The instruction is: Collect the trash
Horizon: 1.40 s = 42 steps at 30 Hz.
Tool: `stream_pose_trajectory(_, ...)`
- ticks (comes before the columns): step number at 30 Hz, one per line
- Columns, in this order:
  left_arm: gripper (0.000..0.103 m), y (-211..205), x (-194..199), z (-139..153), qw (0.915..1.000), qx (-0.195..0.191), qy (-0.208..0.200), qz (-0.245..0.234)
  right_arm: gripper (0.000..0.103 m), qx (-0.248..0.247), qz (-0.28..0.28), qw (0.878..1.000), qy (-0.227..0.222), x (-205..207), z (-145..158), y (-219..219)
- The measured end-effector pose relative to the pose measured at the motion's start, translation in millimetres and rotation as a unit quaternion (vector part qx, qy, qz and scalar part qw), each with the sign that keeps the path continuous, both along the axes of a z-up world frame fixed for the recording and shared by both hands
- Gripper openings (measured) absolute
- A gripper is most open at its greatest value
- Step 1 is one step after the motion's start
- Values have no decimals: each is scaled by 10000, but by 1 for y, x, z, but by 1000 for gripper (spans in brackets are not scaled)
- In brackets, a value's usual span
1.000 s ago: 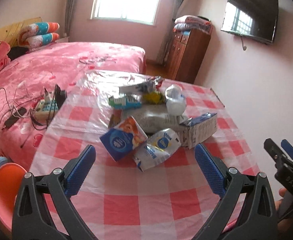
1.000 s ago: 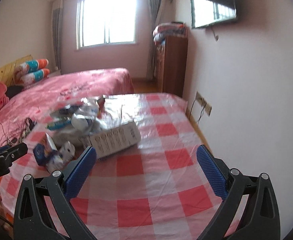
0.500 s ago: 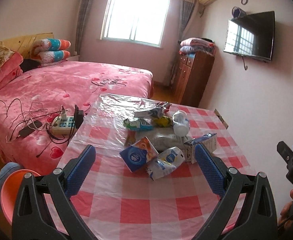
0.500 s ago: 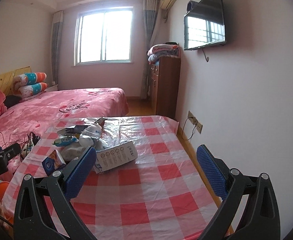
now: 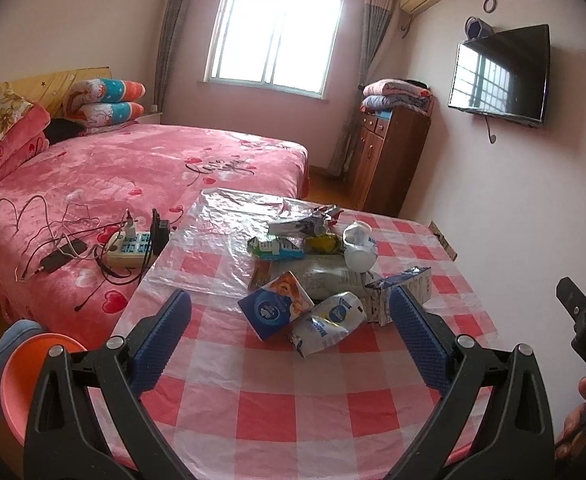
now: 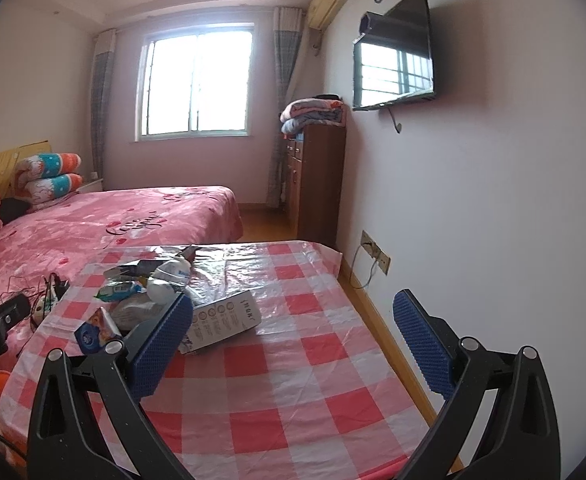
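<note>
Trash point(image 5: 313, 276) is heaped at 12 o'clock on the desk point(image 5: 301, 400); both tools, left tool point(image 5: 289, 340) and right tool point(image 6: 293, 344), are held wide and empty; a first pick is judged next.

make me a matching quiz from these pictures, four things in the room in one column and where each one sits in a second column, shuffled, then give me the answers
Things
1. white power strip with cables
2. folded pink and blue blankets
3. black flat television
4. white plastic bottle

Places
A. mounted on the wall
B. in the trash pile on the checked table
C. lying on the pink bedspread
D. stacked on the brown wooden cabinet

Pairs: 1-C, 2-D, 3-A, 4-B
</note>
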<state>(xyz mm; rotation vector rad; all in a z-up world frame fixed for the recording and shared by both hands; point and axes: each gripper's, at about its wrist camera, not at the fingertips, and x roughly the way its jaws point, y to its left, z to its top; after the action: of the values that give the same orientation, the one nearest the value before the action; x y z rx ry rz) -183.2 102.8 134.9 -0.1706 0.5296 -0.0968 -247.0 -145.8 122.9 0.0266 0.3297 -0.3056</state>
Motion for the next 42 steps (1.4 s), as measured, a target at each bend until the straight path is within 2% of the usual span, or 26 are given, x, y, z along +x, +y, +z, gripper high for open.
stream_pose_trajectory(8,100,-5,10,-12,9987,236,311,329,99,248,162,9994,151,18,-14,-10)
stream_pose_trajectory(14,100,-9,17,-22,9962,568,356,562,99,364,361,9982,321,34,-30,-16)
stream_pose_trajectory(26,100,-14,37,-41,9919,975,505,632,99,389,836,9944,521,67,-52,-17)
stream_pose_trajectory(30,99,-12,45,-49,9922,868,648,611,99,606,993,9905,734,79,-63,-19)
stream_pose_trajectory(35,99,-4,54,-57,9934,646,785,539,99,1212,1131,9809,1022,94,-79,-33)
stream_pose_trajectory(42,99,0,68,-60,9953,251,937,-49,98,1897,1516,9628,1185,110,-90,-41)
